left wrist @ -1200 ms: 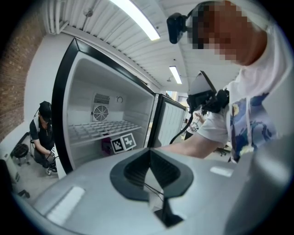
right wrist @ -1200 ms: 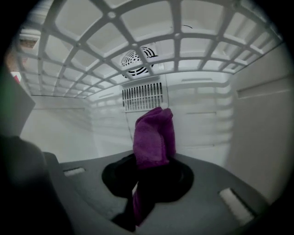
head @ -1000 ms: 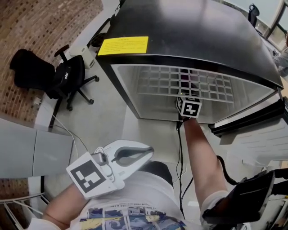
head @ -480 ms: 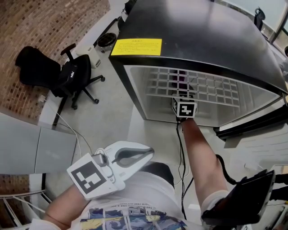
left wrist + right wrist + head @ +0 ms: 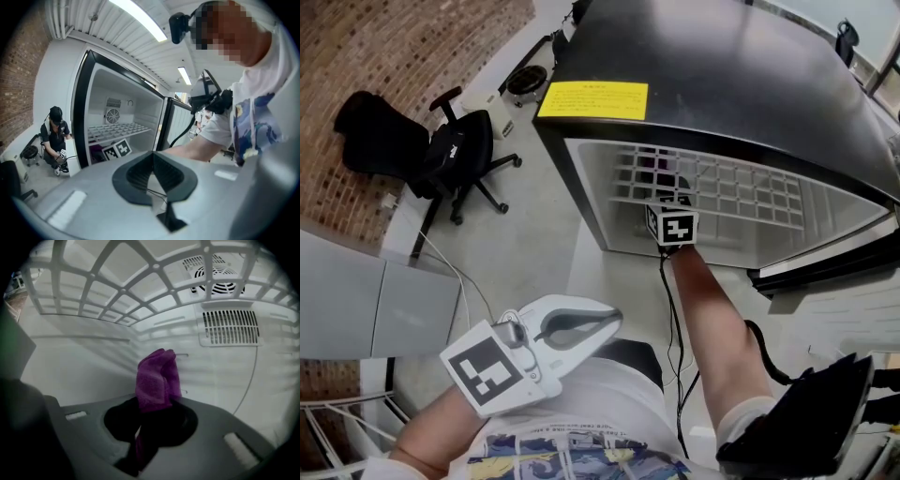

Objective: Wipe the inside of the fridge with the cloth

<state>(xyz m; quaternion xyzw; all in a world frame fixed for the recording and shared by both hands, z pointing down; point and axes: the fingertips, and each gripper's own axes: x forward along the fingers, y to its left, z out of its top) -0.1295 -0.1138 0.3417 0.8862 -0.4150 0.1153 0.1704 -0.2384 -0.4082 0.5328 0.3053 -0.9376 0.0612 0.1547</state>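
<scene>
The black-topped fridge [image 5: 722,75] stands open, its white inside crossed by a wire shelf [image 5: 722,192]. My right gripper [image 5: 156,404] reaches in under that shelf [image 5: 140,282], shut on a purple cloth [image 5: 157,378] that sticks up out of its jaws toward the back wall [image 5: 93,366]. In the head view only its marker cube [image 5: 673,228] and the bare forearm show. My left gripper [image 5: 614,319] hangs low by the person's body, outside the fridge. Its jaws [image 5: 153,161] are shut with nothing between them.
The fridge door [image 5: 825,262] stands open at the right. A fan grille and vent [image 5: 229,324] sit on the back wall. A black office chair [image 5: 441,155] is at the left, another black seat [image 5: 806,422] at the lower right. A cable [image 5: 675,337] trails on the floor. A person [image 5: 55,140] crouches beside the fridge.
My right gripper has slid leftward inside the fridge with the cloth. The left gripper has stayed where it was.
</scene>
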